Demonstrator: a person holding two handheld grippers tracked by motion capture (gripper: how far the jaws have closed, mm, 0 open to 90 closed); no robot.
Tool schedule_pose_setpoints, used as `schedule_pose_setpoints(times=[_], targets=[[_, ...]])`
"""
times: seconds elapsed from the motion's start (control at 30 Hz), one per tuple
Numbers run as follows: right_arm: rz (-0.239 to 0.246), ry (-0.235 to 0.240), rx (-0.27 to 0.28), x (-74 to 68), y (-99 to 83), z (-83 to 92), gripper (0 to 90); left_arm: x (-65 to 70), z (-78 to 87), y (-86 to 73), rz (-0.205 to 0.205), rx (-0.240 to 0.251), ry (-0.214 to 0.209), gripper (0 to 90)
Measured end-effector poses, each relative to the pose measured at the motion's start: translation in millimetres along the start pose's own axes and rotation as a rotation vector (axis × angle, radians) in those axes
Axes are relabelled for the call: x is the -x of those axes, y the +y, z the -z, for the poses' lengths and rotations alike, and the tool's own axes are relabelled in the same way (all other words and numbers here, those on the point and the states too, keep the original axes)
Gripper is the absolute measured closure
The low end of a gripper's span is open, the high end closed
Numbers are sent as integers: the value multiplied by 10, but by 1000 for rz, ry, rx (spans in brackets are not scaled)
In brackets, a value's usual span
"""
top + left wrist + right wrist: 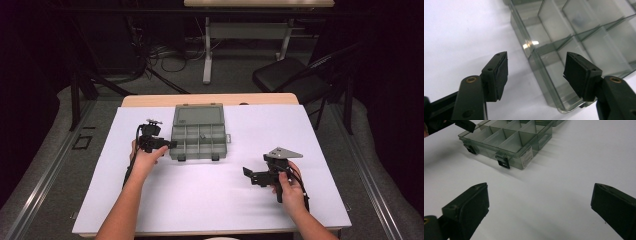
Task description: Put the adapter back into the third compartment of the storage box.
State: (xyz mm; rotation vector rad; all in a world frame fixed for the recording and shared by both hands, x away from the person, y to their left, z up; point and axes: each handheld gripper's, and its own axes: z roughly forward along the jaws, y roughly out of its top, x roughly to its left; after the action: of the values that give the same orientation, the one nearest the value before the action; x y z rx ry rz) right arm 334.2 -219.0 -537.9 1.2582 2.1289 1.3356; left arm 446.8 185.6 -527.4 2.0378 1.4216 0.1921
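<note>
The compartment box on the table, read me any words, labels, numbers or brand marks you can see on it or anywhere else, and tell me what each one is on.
No text can be read.
White sticker on the end wall of the clear compartment box, beside its handle: printed lines, too small and blurred to read.
Two dark latches on the box front: no legible marking.
Left gripper and right gripper: no lettering visible.

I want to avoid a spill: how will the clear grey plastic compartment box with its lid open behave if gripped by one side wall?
The clear grey plastic compartment box looks rigid, so it probably won't flop. Its glossy wall may slip between the left gripper pads. Lifted by one side it would likely tilt, with the open lid adding weight behind.
</note>
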Motion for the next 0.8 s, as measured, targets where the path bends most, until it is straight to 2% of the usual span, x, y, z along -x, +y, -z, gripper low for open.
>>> schedule_pose_setpoints(times=[0.2, 0.33, 0.5, 0.57, 0.6, 0.7, 0.8], targets=[[1, 4, -2, -3, 0, -2, 13, 52, -71, -39, -26, -20, -11, 404], [1, 3, -3, 0, 0, -3, 14, 114, -107, -49, -45, -33, 12, 420], [1, 6, -5, -1, -2, -1, 14, 147, -151, -75, -41, -47, 8, 415], [-1, 9, -2, 0, -4, -5, 15, 135, -178, -94, -23, -39, -10, 459], [0, 9, -5, 2, -4, -4, 15, 134, -182, -98, -24, -39, -11, 490], [-3, 9, -3, 2, -3, -3, 15, 149, -196, -109, -42, -40, 5, 503], [-8, 9, -6, 4, -4, -8, 16, 157, -198, -111, -45, -39, 4, 511]])
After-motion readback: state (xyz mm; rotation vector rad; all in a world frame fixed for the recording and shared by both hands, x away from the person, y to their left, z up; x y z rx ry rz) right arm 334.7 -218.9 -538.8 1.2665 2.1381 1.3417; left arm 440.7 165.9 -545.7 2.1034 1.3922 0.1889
